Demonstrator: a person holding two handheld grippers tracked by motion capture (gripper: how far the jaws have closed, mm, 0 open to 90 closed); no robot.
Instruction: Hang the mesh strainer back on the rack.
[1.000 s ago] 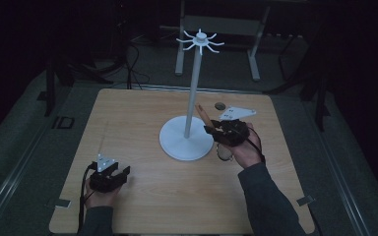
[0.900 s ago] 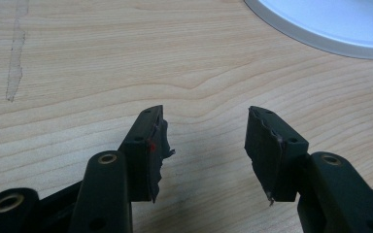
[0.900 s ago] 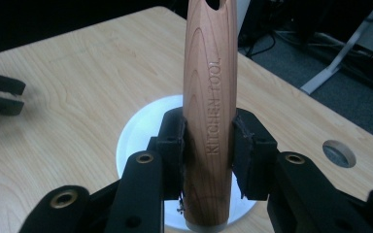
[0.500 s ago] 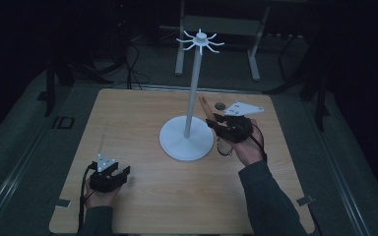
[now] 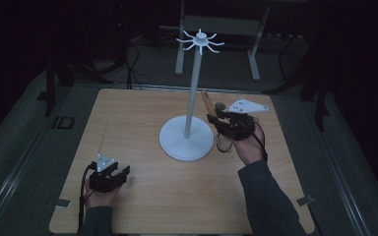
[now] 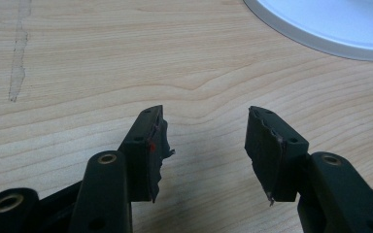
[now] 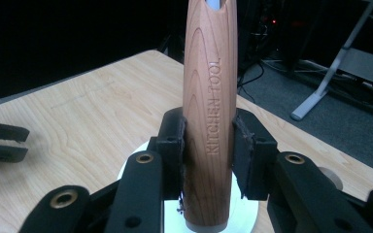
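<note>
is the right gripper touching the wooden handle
Touching. In the right gripper view both jaws of the right gripper press against the sides of the wooden handle, no gap showing.

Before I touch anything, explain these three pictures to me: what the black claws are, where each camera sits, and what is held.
No robot here: a person holds a two-jaw tool in each hand. One camera looks down from above; the others ride on each tool. On the wooden table stands a white stand with hooks on top. The left tool, jaws open, rests near the table's front edge with nothing in it. The right tool is shut on a wooden handle engraved KITCHEN TOOL, raised beside the stand's pole.
</note>
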